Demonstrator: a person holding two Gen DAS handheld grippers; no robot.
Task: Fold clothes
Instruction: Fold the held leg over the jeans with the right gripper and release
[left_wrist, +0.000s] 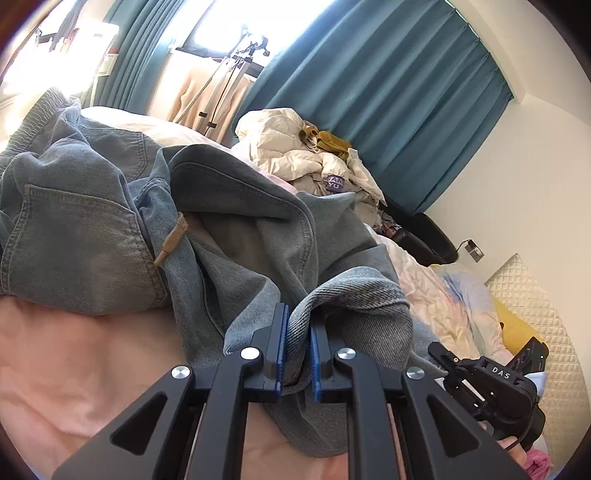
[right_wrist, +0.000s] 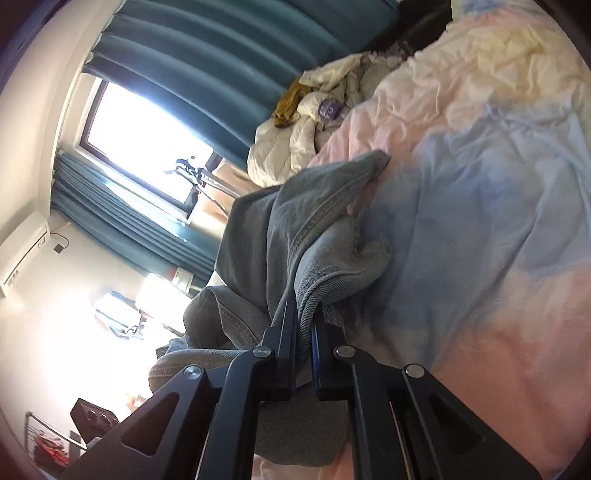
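A pair of faded blue jeans (left_wrist: 92, 221) lies crumpled on the pink bed cover, back pocket and a tan belt loop showing at the left. My left gripper (left_wrist: 298, 325) is shut on a fold of the jeans' leg near its hem. My right gripper shows at the lower right of the left wrist view (left_wrist: 491, 380). In the right wrist view my right gripper (right_wrist: 306, 317) is shut on another fold of the jeans (right_wrist: 295, 221), which hang bunched above the bed.
A pile of cream bedding and clothes (left_wrist: 314, 155) sits at the far side of the bed. Teal curtains (left_wrist: 388, 92) hang behind. A pastel duvet (right_wrist: 480, 184) covers the bed. A quilted headboard (left_wrist: 535, 295) stands at the right.
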